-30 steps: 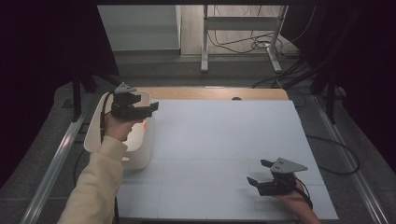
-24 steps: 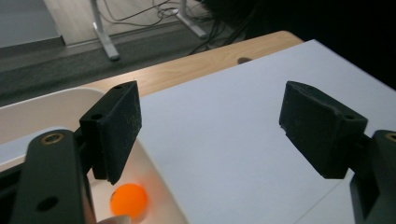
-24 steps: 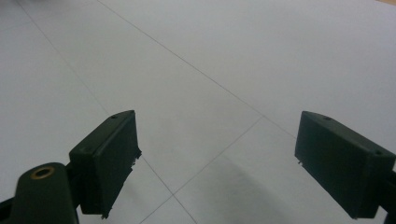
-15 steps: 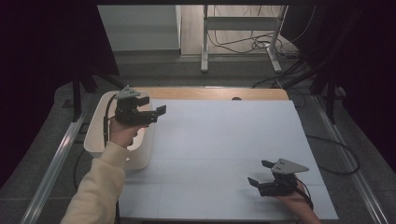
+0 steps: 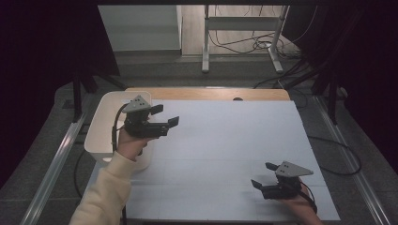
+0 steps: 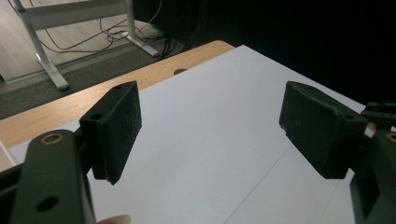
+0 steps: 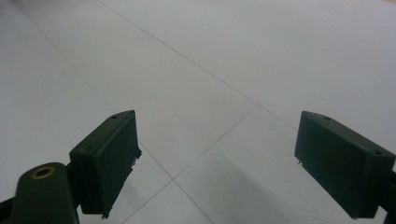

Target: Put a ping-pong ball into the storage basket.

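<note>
My left gripper [image 5: 166, 116] hovers at the left side of the white table surface [image 5: 225, 145], just past the white bin [image 5: 104, 123], jaws pointing right. In the left gripper view [image 6: 210, 128] its black jaws stand wide apart with only bare white surface between them. My right gripper [image 5: 263, 176] rests low near the front right corner of the table, pointing left. Its jaws in the right gripper view [image 7: 217, 163] are spread wide over the white sheet, holding nothing.
The white bin stands off the table's left edge. A wooden strip [image 5: 206, 93] with a round hole [image 5: 238, 99] runs along the far edge. Beyond it are a metal desk frame [image 5: 239, 33] and cables on the floor. Dark curtains flank both sides.
The left hand has carried its gripper from above the bin rightward over the table's left edge. The right gripper has stayed put. Both pairs of jaws keep the same spread.
</note>
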A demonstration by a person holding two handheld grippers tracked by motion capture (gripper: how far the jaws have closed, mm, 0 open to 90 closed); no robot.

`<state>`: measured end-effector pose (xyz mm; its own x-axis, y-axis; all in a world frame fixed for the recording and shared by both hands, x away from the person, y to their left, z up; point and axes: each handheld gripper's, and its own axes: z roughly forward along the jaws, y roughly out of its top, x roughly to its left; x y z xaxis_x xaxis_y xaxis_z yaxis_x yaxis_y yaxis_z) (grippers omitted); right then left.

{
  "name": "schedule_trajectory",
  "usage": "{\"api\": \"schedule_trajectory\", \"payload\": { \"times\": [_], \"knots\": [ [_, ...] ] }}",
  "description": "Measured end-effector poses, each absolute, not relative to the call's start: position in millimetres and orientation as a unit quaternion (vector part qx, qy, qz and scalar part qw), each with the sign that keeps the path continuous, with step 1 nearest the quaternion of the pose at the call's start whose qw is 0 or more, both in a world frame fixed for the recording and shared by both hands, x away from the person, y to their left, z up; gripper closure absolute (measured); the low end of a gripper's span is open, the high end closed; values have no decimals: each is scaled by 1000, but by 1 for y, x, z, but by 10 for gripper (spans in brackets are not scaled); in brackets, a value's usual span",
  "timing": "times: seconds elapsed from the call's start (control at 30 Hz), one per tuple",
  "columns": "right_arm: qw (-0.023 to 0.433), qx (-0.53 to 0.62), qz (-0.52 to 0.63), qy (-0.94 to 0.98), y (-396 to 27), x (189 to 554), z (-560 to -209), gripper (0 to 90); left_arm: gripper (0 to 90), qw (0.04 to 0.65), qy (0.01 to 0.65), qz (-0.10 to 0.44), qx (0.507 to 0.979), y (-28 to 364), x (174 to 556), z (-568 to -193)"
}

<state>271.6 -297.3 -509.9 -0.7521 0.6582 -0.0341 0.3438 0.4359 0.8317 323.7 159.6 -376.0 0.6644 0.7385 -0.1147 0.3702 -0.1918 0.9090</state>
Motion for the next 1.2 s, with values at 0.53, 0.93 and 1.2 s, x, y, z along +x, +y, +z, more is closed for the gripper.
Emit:
{"api": "schedule_trajectory", "payload": {
  "times": [0.53, 0.93, 1.2],
  "knots": [
    [187, 315, 435, 823, -303, 267, -510, 142, 213, 534, 319, 149, 769, 136, 297, -396],
    [188, 313, 437, 822, -303, 267, -510, 143, 210, 531, 309, 142, 776, 134, 277, -420],
    [186, 316, 436, 821, -303, 267, -510, 142, 213, 526, 310, 131, 781, 138, 265, -442]
  ]
}}
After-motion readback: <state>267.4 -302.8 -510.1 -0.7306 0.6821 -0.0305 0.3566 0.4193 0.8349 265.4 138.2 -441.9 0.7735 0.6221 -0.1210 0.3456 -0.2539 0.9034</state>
